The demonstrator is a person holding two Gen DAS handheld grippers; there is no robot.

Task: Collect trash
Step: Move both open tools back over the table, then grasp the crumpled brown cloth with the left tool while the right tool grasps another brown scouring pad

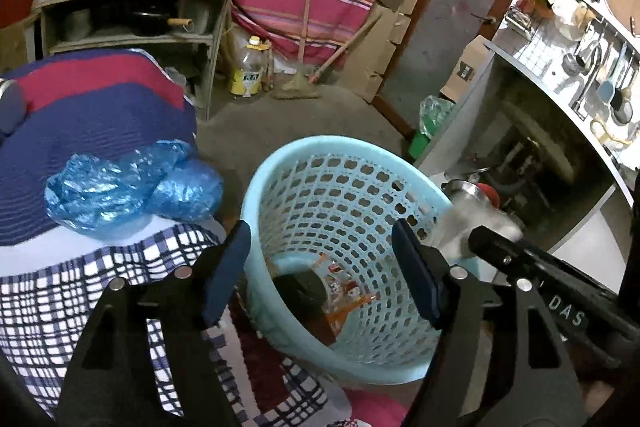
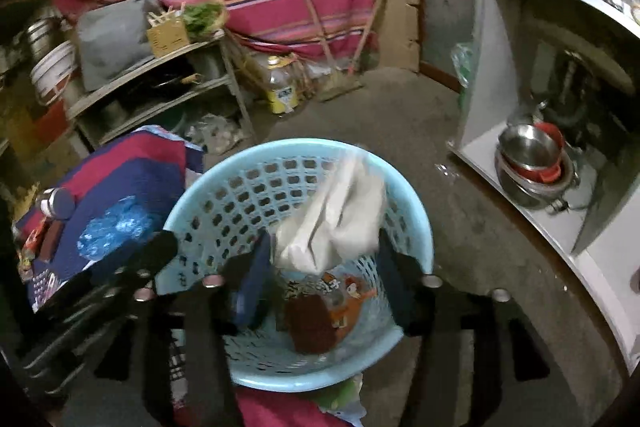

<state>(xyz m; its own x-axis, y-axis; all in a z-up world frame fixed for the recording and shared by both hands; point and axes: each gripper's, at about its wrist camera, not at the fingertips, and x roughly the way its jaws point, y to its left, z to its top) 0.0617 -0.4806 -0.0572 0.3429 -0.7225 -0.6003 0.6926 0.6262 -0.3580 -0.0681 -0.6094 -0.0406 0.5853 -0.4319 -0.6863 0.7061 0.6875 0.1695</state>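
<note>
Hanging over the basket (image 2: 416,219), white wrapper (image 2: 332,223) sits between right claw (image 2: 324,267) fingers.

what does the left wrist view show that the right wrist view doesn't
Only the left wrist view: hanging utensils on the far right wall, and the left gripper, open and empty.

Only the right wrist view: a blurred white bag between the open right gripper fingers above the basket; whether it is touching them is unclear.

Both: the blue basket with wrappers inside, and the crumpled blue plastic bag.
</note>
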